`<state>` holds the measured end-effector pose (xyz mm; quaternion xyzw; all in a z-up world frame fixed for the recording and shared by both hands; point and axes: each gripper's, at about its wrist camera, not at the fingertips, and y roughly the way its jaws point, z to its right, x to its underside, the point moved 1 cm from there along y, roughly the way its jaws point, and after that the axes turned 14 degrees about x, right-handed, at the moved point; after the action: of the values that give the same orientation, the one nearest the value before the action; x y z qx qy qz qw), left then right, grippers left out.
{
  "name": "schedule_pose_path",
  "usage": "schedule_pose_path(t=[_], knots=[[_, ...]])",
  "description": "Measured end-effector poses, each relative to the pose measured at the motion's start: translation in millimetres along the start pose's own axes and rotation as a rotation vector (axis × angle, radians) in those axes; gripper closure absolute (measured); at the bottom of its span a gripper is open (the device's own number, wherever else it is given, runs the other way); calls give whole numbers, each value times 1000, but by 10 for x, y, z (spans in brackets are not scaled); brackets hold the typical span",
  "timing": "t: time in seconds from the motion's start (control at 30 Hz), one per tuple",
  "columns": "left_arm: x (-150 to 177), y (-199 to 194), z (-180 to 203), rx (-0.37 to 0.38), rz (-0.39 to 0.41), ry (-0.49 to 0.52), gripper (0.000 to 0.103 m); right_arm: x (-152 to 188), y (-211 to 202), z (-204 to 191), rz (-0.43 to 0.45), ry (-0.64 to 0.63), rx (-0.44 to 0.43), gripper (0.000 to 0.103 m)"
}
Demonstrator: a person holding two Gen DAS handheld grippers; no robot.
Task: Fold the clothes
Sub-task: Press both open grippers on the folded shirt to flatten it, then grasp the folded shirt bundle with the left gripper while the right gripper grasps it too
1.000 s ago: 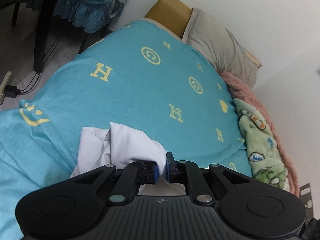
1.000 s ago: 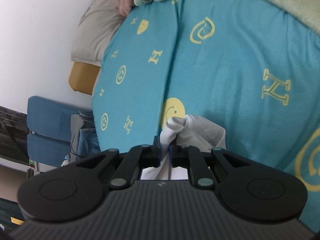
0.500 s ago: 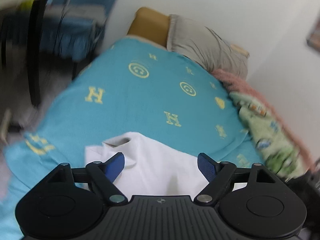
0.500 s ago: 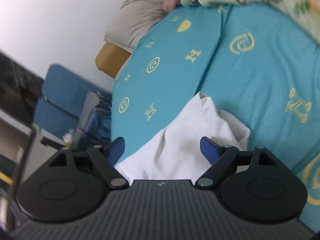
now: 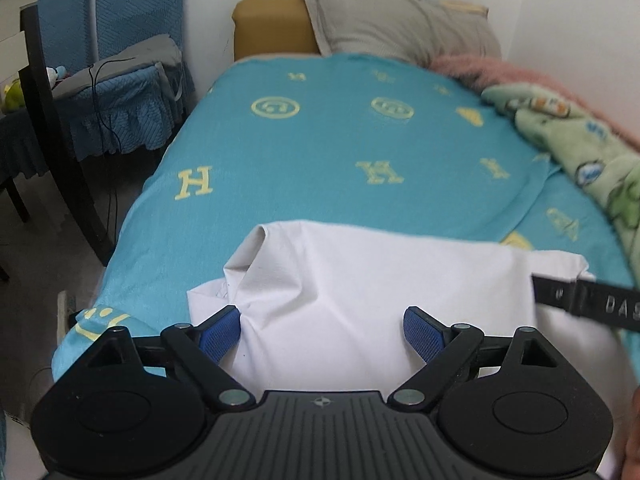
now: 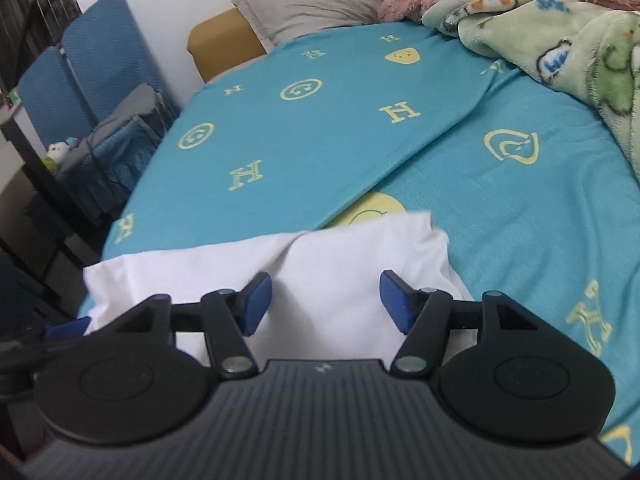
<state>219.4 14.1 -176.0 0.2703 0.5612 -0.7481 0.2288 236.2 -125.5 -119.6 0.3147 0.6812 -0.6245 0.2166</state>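
Left wrist view: the left gripper (image 5: 322, 330), a second ago pinched on the shirt (image 5: 360, 288), is now spread wide and holds nothing. The shirt is laid flat near the bed's (image 5: 320, 152) foot edge.

Right wrist view: the right gripper (image 6: 325, 300) is likewise released, wide apart and empty. One fold is judged complete; regrasping follows.

A bed covered by a turquoise sheet printed with yellow letters and smileys (image 5: 340, 152) fills the room. At its head a grey pillow (image 5: 400, 28) leans on a white wall (image 5: 208, 8); blue quilted chairs (image 5: 100, 60) stand beside it.
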Motion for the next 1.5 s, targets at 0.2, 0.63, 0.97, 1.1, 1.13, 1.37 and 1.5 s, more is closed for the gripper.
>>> schedule_pose_path(t=[0.2,0.63,0.97,1.1,1.13,1.37,1.5], knots=[[41,-61,-9,13,9,8,13,11,-94,-25,13,-20,2,40],[376,-761,165,60,20,42,13,367,-887,121,42,2,11,39],[577,-787,99,31,-58,-16,13,529,-1025,506,-103,266,-89,38],[525,-925,70,68,-24,-71,13,668,-1116,771,-196,517,-197,15],[507,-970,64,80,-12,-88,13,714,-1102,814,-238,572,-232,17],[443,-1256,28,244,24,-272,12,1027,-841,896,-417,825,-290,16],[520,-1231,47,405,-35,-402,12,1142,-597,982,-429,959,-236,29]])
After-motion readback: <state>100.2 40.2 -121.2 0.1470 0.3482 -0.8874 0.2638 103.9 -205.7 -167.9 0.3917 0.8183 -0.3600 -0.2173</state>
